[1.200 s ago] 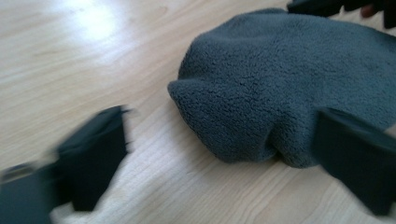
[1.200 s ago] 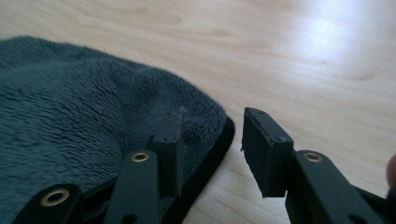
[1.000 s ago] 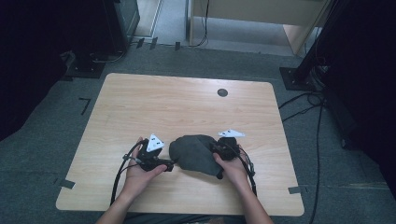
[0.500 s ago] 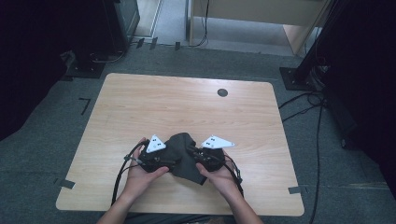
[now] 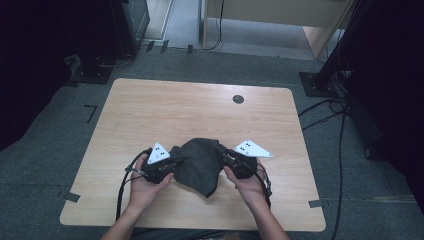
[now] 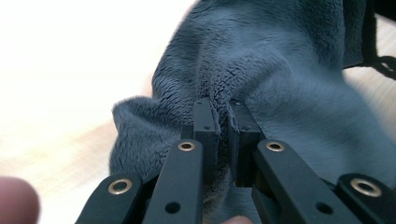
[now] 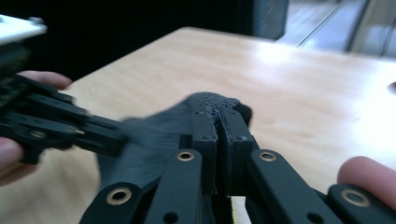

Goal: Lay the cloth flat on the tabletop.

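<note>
Wood-grain tabletop (image 5: 200,115) with rounded corners fills the middle of the room, pale and bare except for a dark round grommet (image 5: 238,99) toward its far right. Grey carpet (image 5: 45,170) surrounds it, with tape marks, black stand bases (image 5: 92,75) at far left and right, and cables (image 5: 330,107) trailing on the right. Near my edge, a dark fleece cloth (image 5: 197,162) hangs bunched between my grippers. My left gripper (image 5: 172,164) has just been closing and now pinches the cloth's left edge; my right gripper (image 5: 222,156) is clamped on its right edge.
</note>
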Tool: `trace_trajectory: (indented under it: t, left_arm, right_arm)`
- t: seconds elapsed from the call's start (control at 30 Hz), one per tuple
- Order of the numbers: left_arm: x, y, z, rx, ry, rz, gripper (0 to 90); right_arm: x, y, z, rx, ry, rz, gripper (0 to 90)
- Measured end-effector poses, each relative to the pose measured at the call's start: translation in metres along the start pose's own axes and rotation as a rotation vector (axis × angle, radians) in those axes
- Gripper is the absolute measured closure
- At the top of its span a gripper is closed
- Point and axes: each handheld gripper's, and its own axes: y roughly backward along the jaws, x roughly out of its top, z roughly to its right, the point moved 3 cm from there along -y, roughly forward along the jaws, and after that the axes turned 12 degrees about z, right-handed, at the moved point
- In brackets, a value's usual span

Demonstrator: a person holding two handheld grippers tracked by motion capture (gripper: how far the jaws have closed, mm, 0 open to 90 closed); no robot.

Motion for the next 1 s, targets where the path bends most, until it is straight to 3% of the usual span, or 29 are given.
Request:
trace_trajectory:
  t: [0.03, 0.07, 0.17, 0.27, 0.4, 0.47, 0.5, 0.53, 0.57, 0.6, 0.63, 0.67, 0.7, 0.73, 0.77, 0.8, 0.83, 0.87, 0.9, 0.97, 1.0]
  left_arm:
    - [0.009, 0.01, -0.001, 0.012, -0.022, 0.044, 84.7]
    - [0.009, 0.01, -0.001, 0.012, -0.022, 0.044, 84.8]
    - [0.024, 0.026, -0.005, 0.021, -0.025, 0.105, 84.9]
    - [0.036, 0.04, -0.006, -0.01, -0.021, 0.141, 84.9]
    - [0.054, 0.058, 0.002, -0.075, -0.036, 0.185, 84.7]
    - [0.061, 0.065, 0.005, -0.093, -0.048, 0.214, 84.0]
    - [0.063, 0.067, 0.005, -0.083, -0.046, 0.233, 82.8]
    - [0.059, 0.059, -0.001, -0.031, -0.039, 0.247, 81.2]
    - [0.059, 0.059, -0.001, -0.031, -0.039, 0.247, 77.0]
    - [0.043, 0.038, -0.015, 0.103, -0.024, 0.202, 68.7]
    - [0.043, 0.038, -0.015, 0.103, -0.024, 0.202, 62.7]
    - [0.032, 0.028, -0.023, 0.169, -0.001, 0.173, 62.7]
    - [0.02, 0.021, -0.032, 0.202, 0.044, 0.161, 57.4]
    - [0.015, 0.02, -0.037, 0.212, 0.072, 0.151, 54.6]
    - [0.01, 0.02, -0.042, 0.219, 0.101, 0.139, 54.6]
    - [0.009, 0.022, -0.045, 0.217, 0.113, 0.129, 50.9]
    - [0.008, 0.026, -0.047, 0.172, 0.109, 0.117, 49.0]
    - [0.008, 0.026, -0.047, 0.172, 0.109, 0.117, 48.5]
    - [0.007, 0.025, -0.046, 0.13, 0.109, 0.102, 48.5]
    - [0.0, 0.02, -0.043, 0.056, 0.098, 0.035, 45.9]
    - [-0.006, 0.017, -0.04, 0.053, 0.089, 0.009, 45.9]
  right_arm:
    - [0.004, 0.003, 0.002, -0.01, 0.006, 0.017, 86.1]
    - [0.004, 0.003, 0.002, -0.01, 0.006, 0.017, 86.1]
    - [0.015, 0.012, 0.007, -0.028, 0.004, 0.058, 86.2]
    - [0.024, 0.019, 0.009, -0.018, 0.002, 0.085, 86.1]
    - [0.037, 0.027, 0.001, 0.005, 0.016, 0.117, 86.1]
    - [0.05, 0.037, -0.004, 0.034, 0.021, 0.17, 86.1]
    - [0.052, 0.039, -0.005, 0.032, 0.025, 0.187, 86.0]
    - [0.051, 0.039, -0.005, 0.003, 0.037, 0.186, 86.0]
    - [0.047, 0.035, -0.004, -0.026, 0.04, 0.166, 85.7]
    - [0.04, 0.029, 0.0, -0.056, 0.041, 0.133, 84.4]
    - [0.029, 0.021, 0.006, -0.103, 0.057, 0.085, 81.8]
    - [0.029, 0.021, 0.006, -0.103, 0.057, 0.085, 81.8]
    - [-0.002, 0.005, 0.028, -0.238, 0.052, -0.024, 71.4]
    - [-0.01, 0.002, 0.036, -0.263, 0.038, -0.042, 64.5]
    - [-0.01, 0.002, 0.036, -0.263, 0.038, -0.042, 64.5]
    - [-0.019, 0.001, 0.046, -0.29, 0.013, -0.069, 58.1]
    - [-0.027, 0.003, 0.062, -0.309, -0.028, -0.117, 55.6]
    - [-0.027, 0.003, 0.062, -0.309, -0.028, -0.117, 55.6]
    - [-0.027, 0.005, 0.064, -0.298, -0.042, -0.117, 54.8]
    - [-0.028, 0.008, 0.065, -0.247, -0.055, -0.151, 53.5]
    - [-0.028, 0.008, 0.065, -0.247, -0.055, -0.151, 53.5]
